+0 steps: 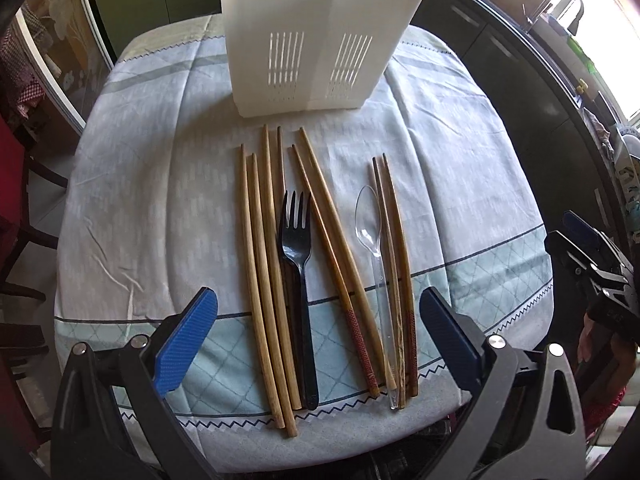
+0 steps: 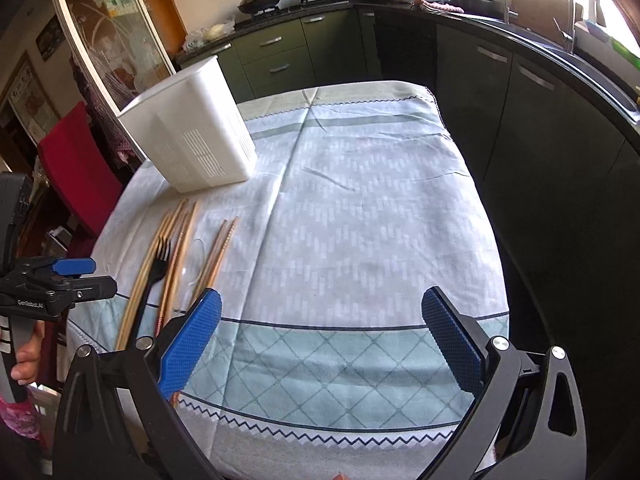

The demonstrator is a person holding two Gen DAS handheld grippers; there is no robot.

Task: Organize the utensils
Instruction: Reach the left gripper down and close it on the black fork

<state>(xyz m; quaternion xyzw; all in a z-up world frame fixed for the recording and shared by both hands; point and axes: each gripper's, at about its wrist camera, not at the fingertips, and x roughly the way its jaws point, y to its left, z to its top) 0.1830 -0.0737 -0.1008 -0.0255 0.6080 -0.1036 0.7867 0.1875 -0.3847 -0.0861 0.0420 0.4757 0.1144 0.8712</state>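
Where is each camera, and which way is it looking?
Left wrist: sits on the left gripper, looking forward over the chopsticks, black fork and clear spoon toward the white utensil holder; its own blue pads show, and the right gripper at the edge.
Right wrist: sits on the right gripper, looking across mostly bare tablecloth toward the kitchen counters; its pads show, plus the left gripper and a hand.
Shared: holder, utensils, tablecloth.

Glossy black plastic fork (image 1: 297,248), seemingly wooden chopsticks (image 1: 262,280)
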